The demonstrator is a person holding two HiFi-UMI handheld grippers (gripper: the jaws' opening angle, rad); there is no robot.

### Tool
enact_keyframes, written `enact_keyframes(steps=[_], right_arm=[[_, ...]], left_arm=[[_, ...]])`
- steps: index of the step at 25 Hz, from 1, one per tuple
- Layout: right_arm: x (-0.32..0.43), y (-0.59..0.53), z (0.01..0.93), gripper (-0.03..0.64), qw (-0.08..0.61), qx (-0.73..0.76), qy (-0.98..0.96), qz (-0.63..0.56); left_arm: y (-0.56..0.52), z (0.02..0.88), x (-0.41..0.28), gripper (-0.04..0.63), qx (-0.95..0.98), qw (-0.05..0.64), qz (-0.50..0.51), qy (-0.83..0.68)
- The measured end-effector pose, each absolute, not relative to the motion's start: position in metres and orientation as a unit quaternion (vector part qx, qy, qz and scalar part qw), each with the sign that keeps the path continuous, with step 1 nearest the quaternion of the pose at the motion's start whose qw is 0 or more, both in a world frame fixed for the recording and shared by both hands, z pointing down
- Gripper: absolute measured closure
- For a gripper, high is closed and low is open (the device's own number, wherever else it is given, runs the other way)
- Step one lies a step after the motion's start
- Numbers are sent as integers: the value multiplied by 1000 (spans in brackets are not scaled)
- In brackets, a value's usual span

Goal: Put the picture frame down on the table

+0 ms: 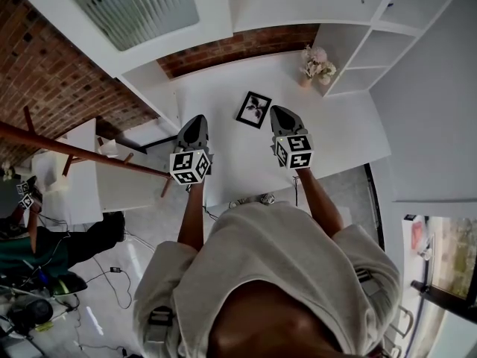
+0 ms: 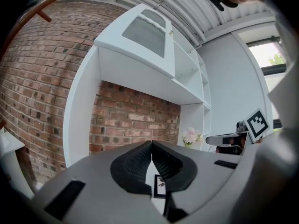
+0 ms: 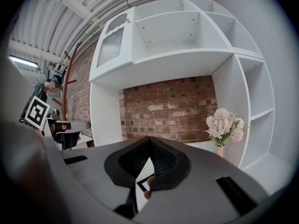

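1. Picture frame (image 1: 253, 109) lies flat on table (image 1: 335, 125), btwn both tongs, touching neither.
2. Left tongs (image 1: 198, 120) & right tongs (image 1: 279, 112) clenched, empty.
3. Task looks done; nothing left.

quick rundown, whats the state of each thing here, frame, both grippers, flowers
black square picture frame: lying flat, picture side up, on the white table, touched by neither gripper
left gripper: jaws together, empty
right gripper: jaws together, empty
pink flowers in small vase: upright at the back of the table, beside the white shelves
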State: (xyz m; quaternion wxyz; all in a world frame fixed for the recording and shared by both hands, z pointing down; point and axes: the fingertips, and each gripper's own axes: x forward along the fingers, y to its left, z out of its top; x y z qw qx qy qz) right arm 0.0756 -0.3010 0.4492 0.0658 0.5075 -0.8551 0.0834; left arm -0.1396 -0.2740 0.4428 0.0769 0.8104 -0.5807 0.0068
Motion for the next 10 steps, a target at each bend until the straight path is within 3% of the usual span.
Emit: enact_keyframes(steps=[10], right_arm=[[75,-306,451,592,68,510,-853,84]], left_arm=[[-281,441,-141,578,814,74,9,-577]])
